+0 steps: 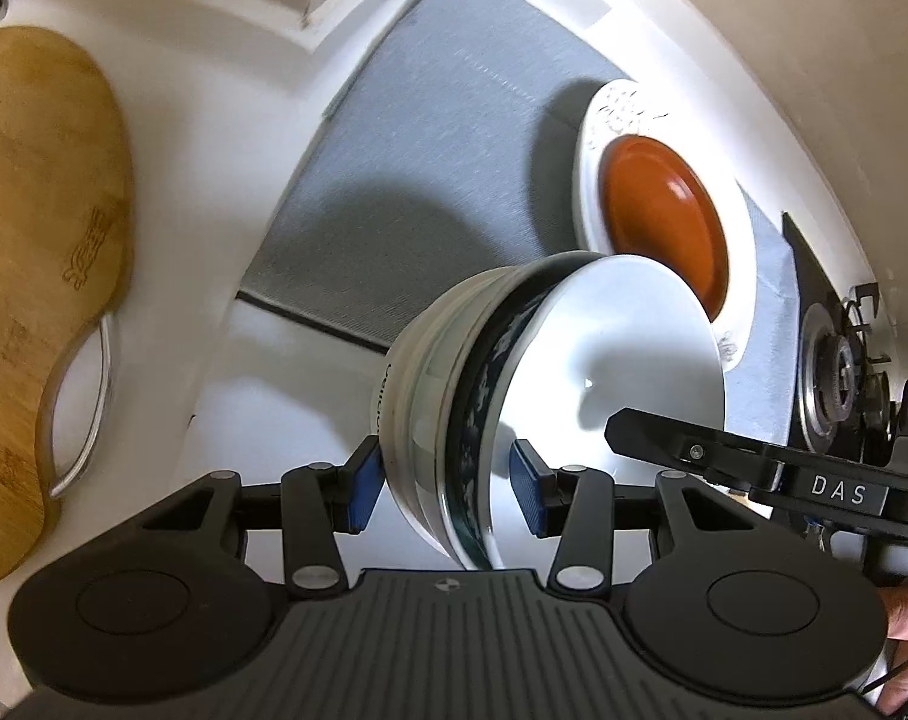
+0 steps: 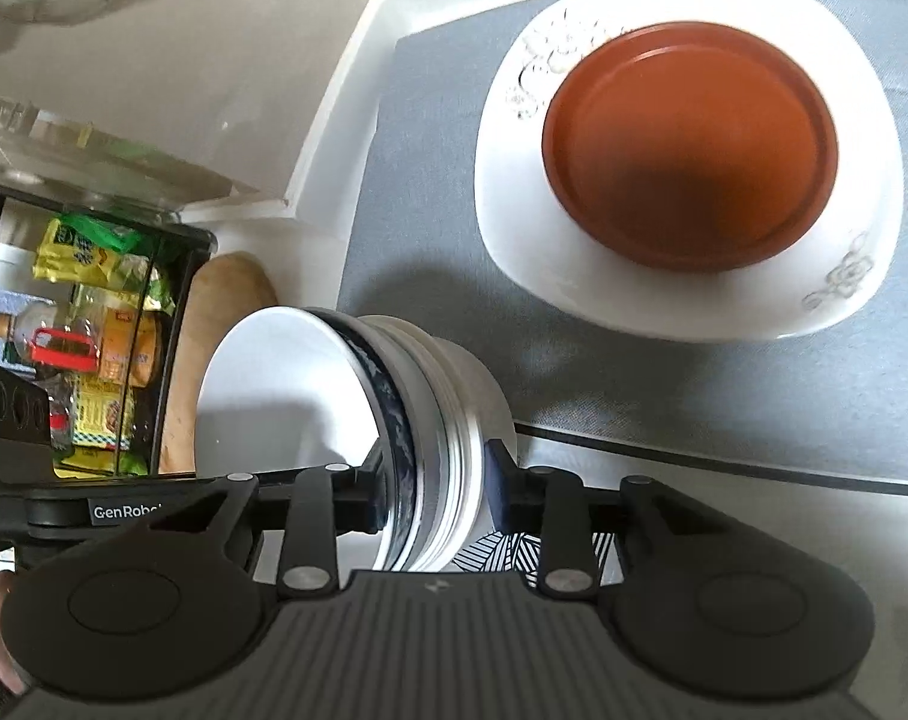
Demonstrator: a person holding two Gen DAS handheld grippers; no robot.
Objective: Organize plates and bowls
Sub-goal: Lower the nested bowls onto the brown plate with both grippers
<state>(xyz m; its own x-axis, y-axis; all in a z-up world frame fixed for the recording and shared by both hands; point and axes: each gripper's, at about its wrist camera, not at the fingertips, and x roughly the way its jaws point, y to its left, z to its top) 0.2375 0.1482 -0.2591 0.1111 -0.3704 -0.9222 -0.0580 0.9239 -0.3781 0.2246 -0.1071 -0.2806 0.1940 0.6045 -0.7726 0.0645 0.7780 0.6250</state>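
A stack of nested bowls [image 1: 514, 384], white with a dark blue patterned band, is held tilted on its side above the white counter. My left gripper [image 1: 447, 480] is shut on its rim from one side. My right gripper [image 2: 435, 492] is shut on the same stack [image 2: 357, 420] from the opposite side; its arm shows in the left wrist view [image 1: 754, 468]. A brown plate [image 2: 691, 144] lies on a white square plate [image 2: 688, 300] on the grey mat [image 2: 423, 180]. Both also show in the left wrist view: the brown plate [image 1: 664, 222] and the white plate [image 1: 592, 180].
A wooden cutting board [image 1: 39, 252] lies on the counter at the left. A gas burner [image 1: 838, 372] sits at the right. A black wire rack with packets and bottles [image 2: 87, 348] stands at the left of the right wrist view. The grey mat [image 1: 423, 180] has bare room.
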